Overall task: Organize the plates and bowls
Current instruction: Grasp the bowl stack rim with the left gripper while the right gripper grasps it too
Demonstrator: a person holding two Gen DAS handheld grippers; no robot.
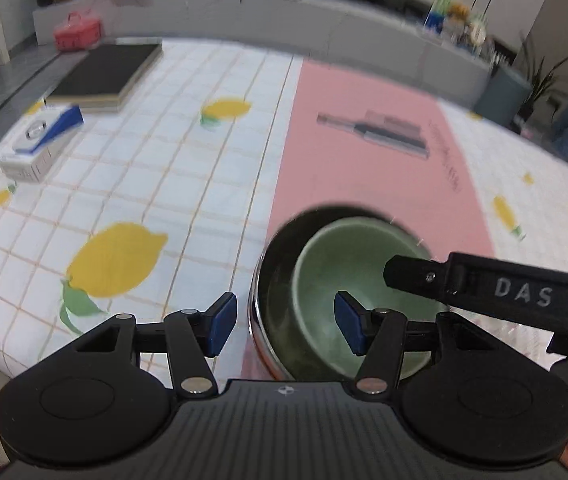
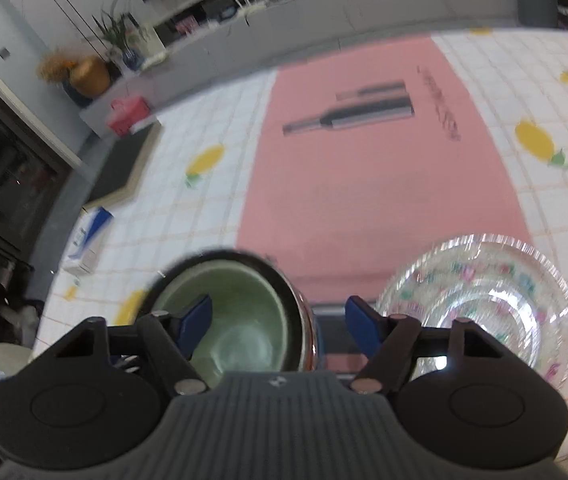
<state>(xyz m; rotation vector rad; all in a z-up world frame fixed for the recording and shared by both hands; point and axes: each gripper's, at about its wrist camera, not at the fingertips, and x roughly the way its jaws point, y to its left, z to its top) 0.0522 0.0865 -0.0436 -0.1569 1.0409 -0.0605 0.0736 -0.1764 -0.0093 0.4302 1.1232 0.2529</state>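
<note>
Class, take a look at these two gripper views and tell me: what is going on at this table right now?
A person with a gripper in each hand is sorting dishes on a lemon-print tablecloth. A green bowl sits nested inside a dark metal bowl at the edge of a pink mat. The left gripper and the right gripper both hang open over the bowls, gripping nothing. Clear glass plates with a flower pattern sit stacked to the right of the bowls.
</note>
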